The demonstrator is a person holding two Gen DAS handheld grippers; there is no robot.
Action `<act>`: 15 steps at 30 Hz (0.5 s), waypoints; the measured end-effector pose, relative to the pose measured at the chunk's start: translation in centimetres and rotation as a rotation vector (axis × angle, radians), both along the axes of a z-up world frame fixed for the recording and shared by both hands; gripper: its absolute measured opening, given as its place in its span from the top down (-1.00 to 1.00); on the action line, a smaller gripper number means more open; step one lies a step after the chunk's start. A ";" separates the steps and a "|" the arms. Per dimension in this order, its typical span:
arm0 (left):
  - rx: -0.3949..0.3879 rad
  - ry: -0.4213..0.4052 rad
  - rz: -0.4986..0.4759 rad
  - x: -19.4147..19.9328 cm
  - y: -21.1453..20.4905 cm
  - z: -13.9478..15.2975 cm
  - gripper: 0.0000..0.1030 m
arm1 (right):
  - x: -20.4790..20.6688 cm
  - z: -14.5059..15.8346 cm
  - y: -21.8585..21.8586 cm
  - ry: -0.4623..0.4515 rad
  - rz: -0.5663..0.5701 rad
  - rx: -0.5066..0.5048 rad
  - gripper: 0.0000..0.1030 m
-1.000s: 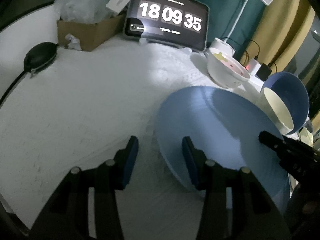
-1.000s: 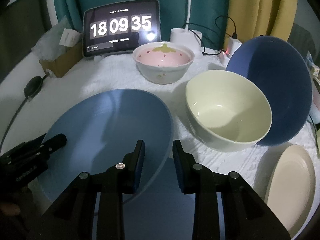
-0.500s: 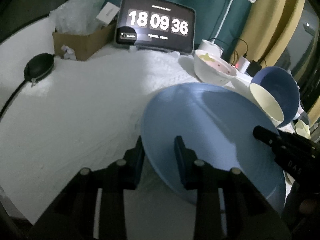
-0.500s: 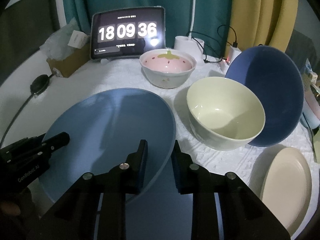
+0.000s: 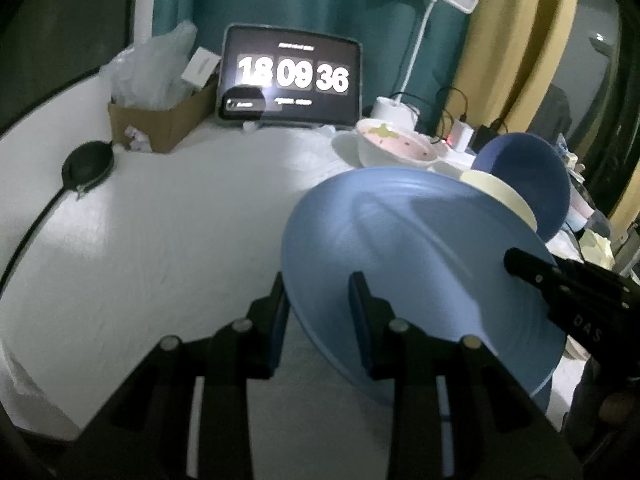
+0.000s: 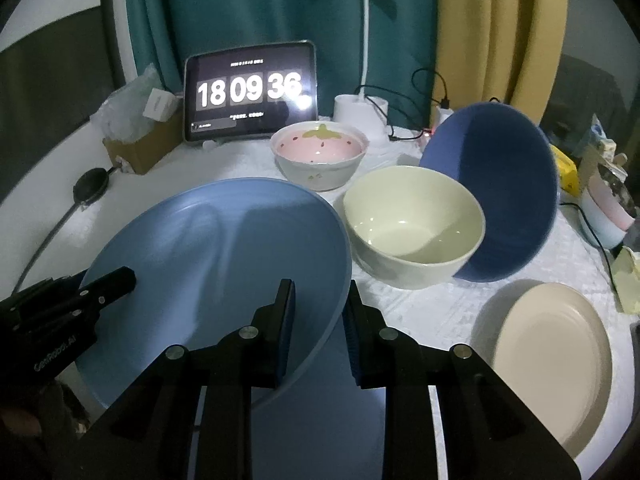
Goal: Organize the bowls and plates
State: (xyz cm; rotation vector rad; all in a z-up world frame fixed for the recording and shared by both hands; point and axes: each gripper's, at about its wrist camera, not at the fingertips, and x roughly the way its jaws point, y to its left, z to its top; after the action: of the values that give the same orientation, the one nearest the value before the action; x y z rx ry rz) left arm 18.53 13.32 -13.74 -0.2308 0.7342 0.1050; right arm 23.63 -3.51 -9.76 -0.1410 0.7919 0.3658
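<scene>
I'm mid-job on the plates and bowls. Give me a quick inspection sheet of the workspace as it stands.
Surface: white textured table cover.
Job's things: large blue plate lifted and tilted; strawberry bowl upright; pale yellow bowl upright, with the dark blue bowl tipped on edge behind it, seemingly leaning on it; cream plate flat.
Clutter: cardboard box of plastic bags, black pouch, oddments at the right edge.
Grippers: left claw and right claw each clamped on opposite rims of the blue plate.
Cables: black lead from the pouch; charger wires behind the bowls.
Surroundings: tablet clock, desk lamp, teal and yellow curtains.
</scene>
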 end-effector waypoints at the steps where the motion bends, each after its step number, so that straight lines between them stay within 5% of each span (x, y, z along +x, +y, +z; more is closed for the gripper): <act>1: 0.005 -0.007 -0.004 -0.1 -0.3 0.2 0.41 | -0.2 0.2 -0.3 -0.004 -0.004 0.003 0.50; 15: 0.047 -0.036 -0.065 -0.4 -4.9 1.9 0.41 | -1.5 1.6 -4.8 -0.042 -0.063 0.045 0.50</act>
State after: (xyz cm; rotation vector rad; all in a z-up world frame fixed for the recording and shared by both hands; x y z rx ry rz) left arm 18.09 8.42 -11.83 -0.1639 0.7017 0.0559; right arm 22.11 -8.26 -8.13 -0.0806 0.7439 0.3195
